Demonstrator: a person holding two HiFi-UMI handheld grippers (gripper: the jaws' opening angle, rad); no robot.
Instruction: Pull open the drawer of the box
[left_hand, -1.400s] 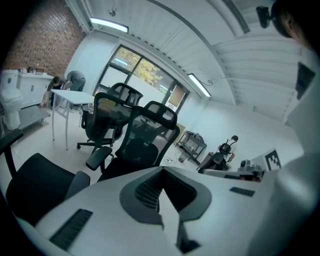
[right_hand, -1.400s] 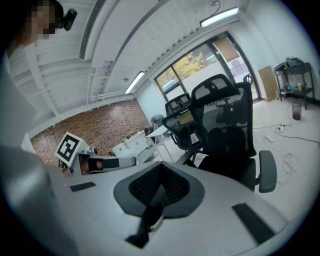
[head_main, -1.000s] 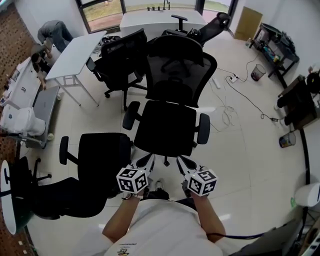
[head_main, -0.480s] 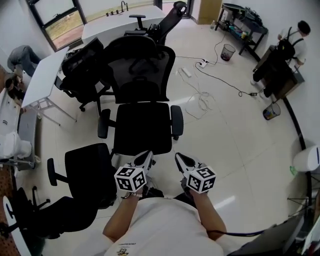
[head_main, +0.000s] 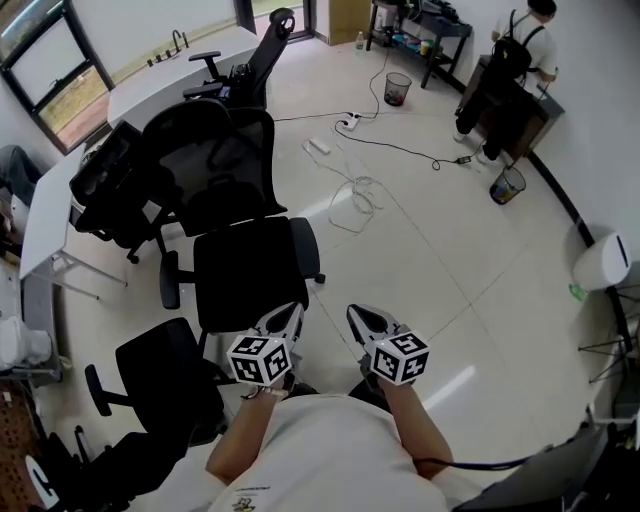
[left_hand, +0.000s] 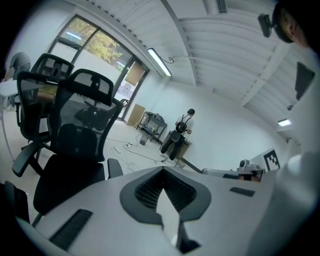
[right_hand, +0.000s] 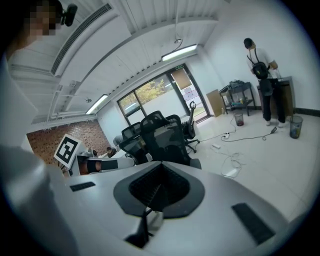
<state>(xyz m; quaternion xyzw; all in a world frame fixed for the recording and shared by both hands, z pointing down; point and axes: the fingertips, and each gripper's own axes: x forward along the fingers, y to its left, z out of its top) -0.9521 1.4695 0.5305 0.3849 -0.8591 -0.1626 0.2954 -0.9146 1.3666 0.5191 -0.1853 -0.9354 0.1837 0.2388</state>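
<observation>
- Left tongs (head_main: 290, 312) and right tongs (head_main: 355, 312) sit side by side, low in the head view, over the floor (head_main: 440, 260) near a black chair (head_main: 250, 270).
- Left gripper view: the left tongs (left_hand: 162, 171) are closed and hold nothing.
- Right gripper view: the right tongs (right_hand: 159, 166) are closed and hold nothing.
- No view shows the box or its drawer.

The head view looks steeply down from above the person's shoulders onto the floor, with the left gripper (head_main: 290, 312) and right gripper (head_main: 353, 312) close at lower centre. Each gripper view sits just behind its own closed jaws, which fill the lower frame, and faces outward and slightly upward, catching the ceiling. All three share the black mesh office chair (head_main: 215, 165) and the distant standing person (head_main: 510, 70). In the left gripper view the chair is left and the person centre. In the right gripper view the chair is centre and the person upper right.
</observation>
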